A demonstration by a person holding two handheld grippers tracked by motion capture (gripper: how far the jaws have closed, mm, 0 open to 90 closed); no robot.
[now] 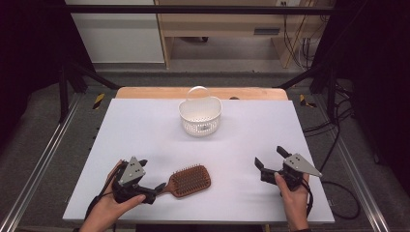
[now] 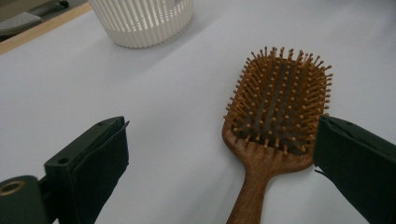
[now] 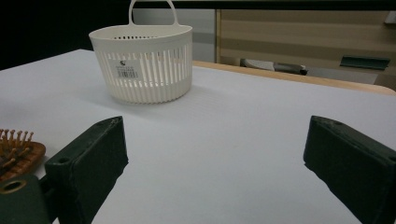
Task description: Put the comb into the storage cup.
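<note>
left gripper (image 2: 219, 168) wide open around hairbrush (image 2: 275, 112) handle, not gripping

A white sheet covers the table (image 1: 145, 140), leaving a strip of bare wood showing along the far edge. On it, near the far edge and about midway across, stands a white slotted basket (image 1: 200, 116) (upright, its handle raised, a small label on its wall). Near the front edge, left of centre, a wooden hairbrush (image 1: 188, 181) lies flat, bristles up, its handle pointing left
</note>
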